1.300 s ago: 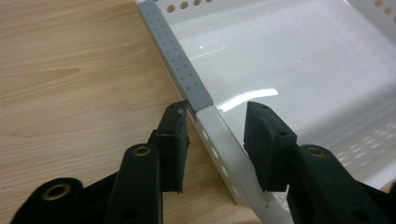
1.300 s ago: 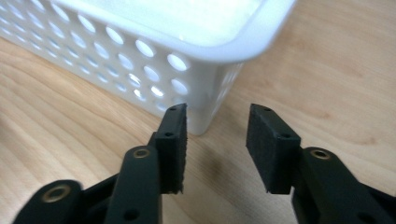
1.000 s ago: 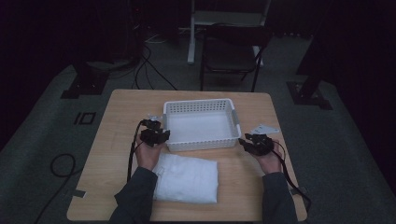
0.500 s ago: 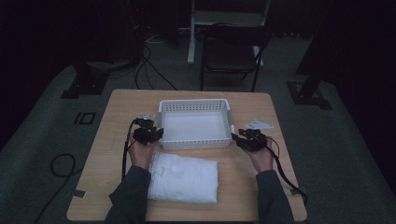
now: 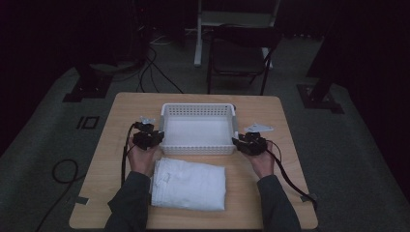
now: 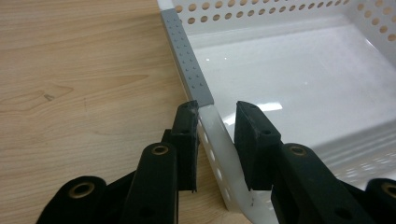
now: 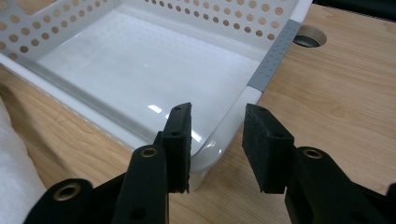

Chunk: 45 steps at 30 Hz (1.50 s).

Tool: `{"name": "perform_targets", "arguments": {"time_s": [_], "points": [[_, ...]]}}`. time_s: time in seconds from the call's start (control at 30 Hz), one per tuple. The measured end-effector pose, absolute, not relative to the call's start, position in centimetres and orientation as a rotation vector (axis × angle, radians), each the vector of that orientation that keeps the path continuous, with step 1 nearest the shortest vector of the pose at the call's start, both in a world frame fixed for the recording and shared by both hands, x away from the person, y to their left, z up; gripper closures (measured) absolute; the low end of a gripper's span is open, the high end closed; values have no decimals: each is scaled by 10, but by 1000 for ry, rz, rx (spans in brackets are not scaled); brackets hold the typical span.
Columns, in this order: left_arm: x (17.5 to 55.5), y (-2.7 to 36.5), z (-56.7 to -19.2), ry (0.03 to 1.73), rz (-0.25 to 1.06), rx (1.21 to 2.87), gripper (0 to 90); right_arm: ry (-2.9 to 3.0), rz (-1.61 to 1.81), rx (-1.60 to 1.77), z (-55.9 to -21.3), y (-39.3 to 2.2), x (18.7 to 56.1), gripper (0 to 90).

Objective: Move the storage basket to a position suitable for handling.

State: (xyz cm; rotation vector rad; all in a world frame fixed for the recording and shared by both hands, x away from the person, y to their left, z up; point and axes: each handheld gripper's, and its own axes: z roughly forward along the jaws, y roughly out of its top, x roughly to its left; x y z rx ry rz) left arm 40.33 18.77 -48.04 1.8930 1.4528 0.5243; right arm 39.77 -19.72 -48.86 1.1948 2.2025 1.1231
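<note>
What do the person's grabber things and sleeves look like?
Both the left gripper and the right gripper are black, with two blocky jaws and brass-coloured rivets. A black cable trails from each, a grey three-cornered plate sits on top, and the sleeves are dark grey.

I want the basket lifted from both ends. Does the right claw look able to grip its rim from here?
Probably yes: the right claw is open, its jaws straddling the basket rim at the near corner, with nothing between.

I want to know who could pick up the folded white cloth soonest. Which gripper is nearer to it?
Left. The left gripper sits just above the folded white cloth's near-left corner, at the basket; the right gripper lies off beyond its right end.
</note>
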Motion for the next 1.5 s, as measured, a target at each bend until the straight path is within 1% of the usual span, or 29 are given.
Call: {"name": "perform_targets", "arguments": {"time_s": [0.5, 1.17, 1.2, 1.27, 1.37, 1.5], "points": [[396, 199, -483, 1458, 519, 1848, 701, 2232, 1102, 1153, -487, -187, 398, 640], [392, 199, -484, 1452, 532, 1840, 701, 2235, 1088, 1127, -485, -185, 391, 642], [392, 200, -484, 1445, 530, 1819, 691, 2235, 1090, 1125, -485, -185, 391, 636], [389, 202, -481, 1442, 544, 1780, 612, 2229, 1099, 1124, -484, -185, 389, 594], [382, 205, -475, 1430, 568, 1736, 536, 2209, 1101, 1119, -483, -185, 386, 544], [369, 211, -467, 1413, 616, 1706, 457, 2176, 1094, 1101, -477, -187, 377, 455]]}}
